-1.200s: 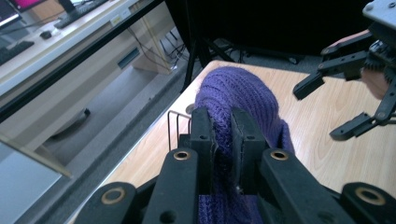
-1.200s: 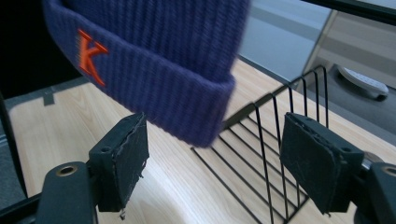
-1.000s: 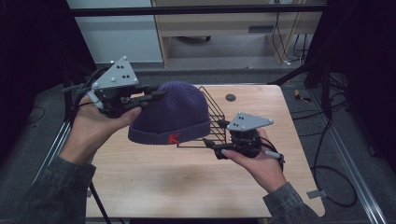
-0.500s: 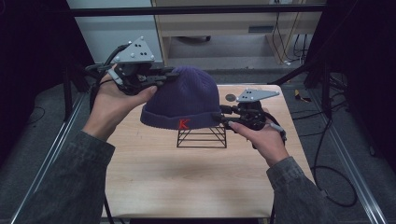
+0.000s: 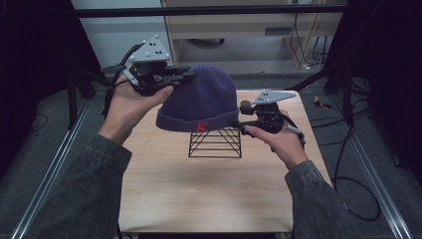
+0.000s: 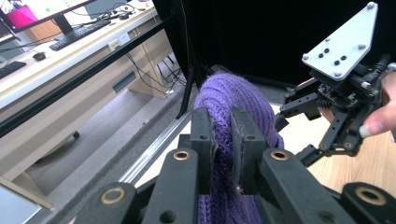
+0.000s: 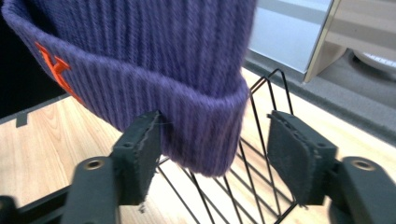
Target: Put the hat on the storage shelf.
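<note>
left tongs on purple beanie

Purple ribbed beanie w/ orange K; black wire rack; light wood table.

A light wood-grain tabletop is seen from the high view, framed by metal rails along its left and right sides. A black wire rack is set directly on it, roughly central and toward the far half. The rack's wires slope inward toward the top. The near half of the tabletop is bare wood. In the right gripper view the rack's black wires are seen standing on the same pale wood surface.
</note>
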The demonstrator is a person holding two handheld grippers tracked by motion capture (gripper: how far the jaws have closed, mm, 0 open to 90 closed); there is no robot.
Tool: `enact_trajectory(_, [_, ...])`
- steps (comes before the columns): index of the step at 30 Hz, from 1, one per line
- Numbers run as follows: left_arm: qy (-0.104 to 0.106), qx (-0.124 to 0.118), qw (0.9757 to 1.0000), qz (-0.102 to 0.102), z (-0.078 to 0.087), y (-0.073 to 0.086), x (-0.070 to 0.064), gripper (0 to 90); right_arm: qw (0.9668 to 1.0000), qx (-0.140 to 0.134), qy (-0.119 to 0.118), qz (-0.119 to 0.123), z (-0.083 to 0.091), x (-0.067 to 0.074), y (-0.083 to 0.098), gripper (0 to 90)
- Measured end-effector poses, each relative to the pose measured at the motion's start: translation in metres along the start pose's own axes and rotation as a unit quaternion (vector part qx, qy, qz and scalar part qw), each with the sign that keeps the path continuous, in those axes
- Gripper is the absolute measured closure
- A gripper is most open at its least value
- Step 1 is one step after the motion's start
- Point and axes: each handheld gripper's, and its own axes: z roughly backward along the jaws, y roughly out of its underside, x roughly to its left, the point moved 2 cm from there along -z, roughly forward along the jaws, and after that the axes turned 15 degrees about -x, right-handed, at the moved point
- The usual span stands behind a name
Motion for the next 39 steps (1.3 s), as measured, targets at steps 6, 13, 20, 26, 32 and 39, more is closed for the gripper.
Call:
enact_trajectory(6, [-0.001,-0.009,0.9999,0.009,-0.010,0.001,0.001,80.5,0.9967,0.033,0.002,0.074,-0.005,0.003,-0.011,48.3])
enact_trajectory(13, [-0.010,-0.009,0.9998,0.012,-0.022,0.004,0.004,80.4,0.9935,0.051,0.023,0.100,-0.006,0.004,-0.015,71.2])
enact_trajectory(20, [-0.034,-0.022,0.9989,0.022,-0.035,0.011,0.017,80.0,0.9896,0.038,0.077,0.115,-0.004,0.001,-0.018,72.4])
enact_trajectory(26, [-0.040,-0.010,0.9988,0.028,-0.051,0.028,0.025,80.0,0.9882,0.056,0.092,0.109,-0.010,-0.008,-0.009,72.2])
enact_trajectory(32, [-0.043,0.001,0.9986,0.032,-0.064,0.042,0.026,80.0,0.9863,0.072,0.105,0.105,-0.014,-0.013,0.002,72.0])
enact_trajectory(39, [-0.049,0.011,0.9982,0.034,-0.074,0.056,0.025,79.9,0.9863,0.083,0.108,0.093,-0.016,-0.017,0.014,71.6])
